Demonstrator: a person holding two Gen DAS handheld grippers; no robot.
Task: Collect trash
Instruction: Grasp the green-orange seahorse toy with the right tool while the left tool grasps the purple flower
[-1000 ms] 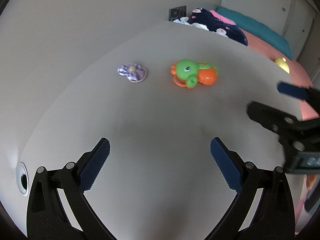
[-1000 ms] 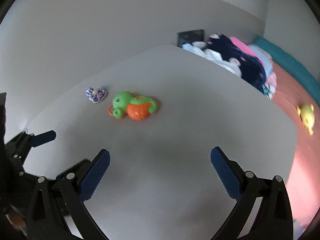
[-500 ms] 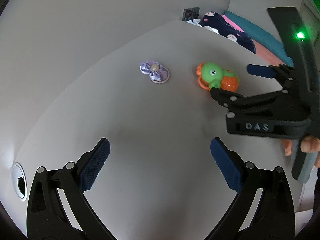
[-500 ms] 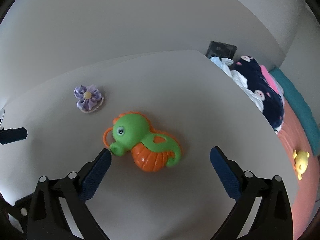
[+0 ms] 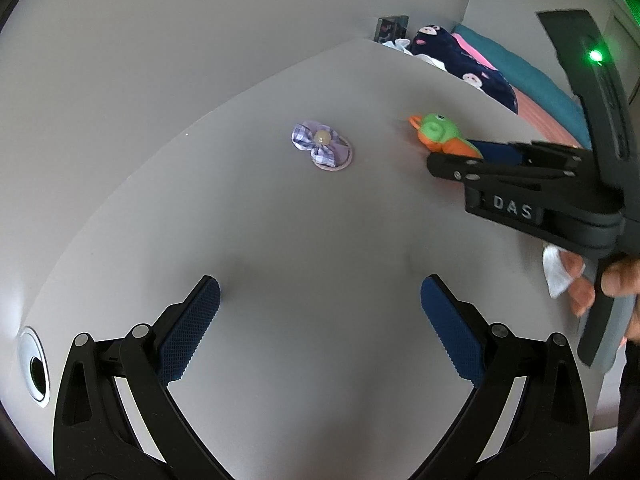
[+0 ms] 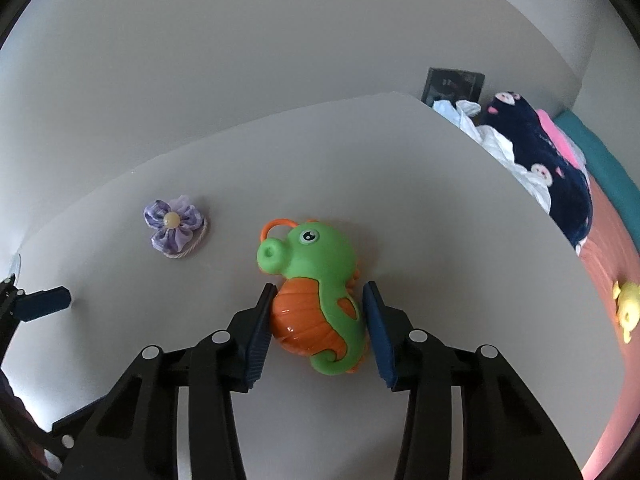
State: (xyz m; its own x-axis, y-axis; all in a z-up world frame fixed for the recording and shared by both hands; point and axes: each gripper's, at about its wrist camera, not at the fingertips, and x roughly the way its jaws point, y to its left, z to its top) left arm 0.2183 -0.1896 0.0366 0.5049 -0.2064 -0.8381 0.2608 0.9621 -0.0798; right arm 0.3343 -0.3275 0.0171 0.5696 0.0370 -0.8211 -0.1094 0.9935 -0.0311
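Note:
A green and orange seahorse toy (image 6: 320,292) lies on the grey table (image 6: 460,240). My right gripper (image 6: 320,328) has its jaws closed in around the toy's orange belly, the left pad touching it and the right pad a hair off. The toy (image 5: 440,134) also shows in the left wrist view, partly hidden behind the right gripper (image 5: 460,160). A purple fabric flower hair tie (image 6: 174,226) lies left of the toy; it also shows in the left wrist view (image 5: 322,146). My left gripper (image 5: 316,320) is open and empty over bare table.
A round cable hole (image 5: 34,370) sits at the table's near left. Beyond the table's right edge is a bed with a pink sheet (image 6: 608,320), a yellow toy (image 6: 628,308), a navy plush (image 6: 540,160) and white cloth (image 6: 492,136). The hand holds a white tissue (image 5: 556,272).
My right gripper moved forward onto the seahorse toy and its jaws narrowed from wide open to around the toy's belly. The left gripper drifted slightly and stayed open.

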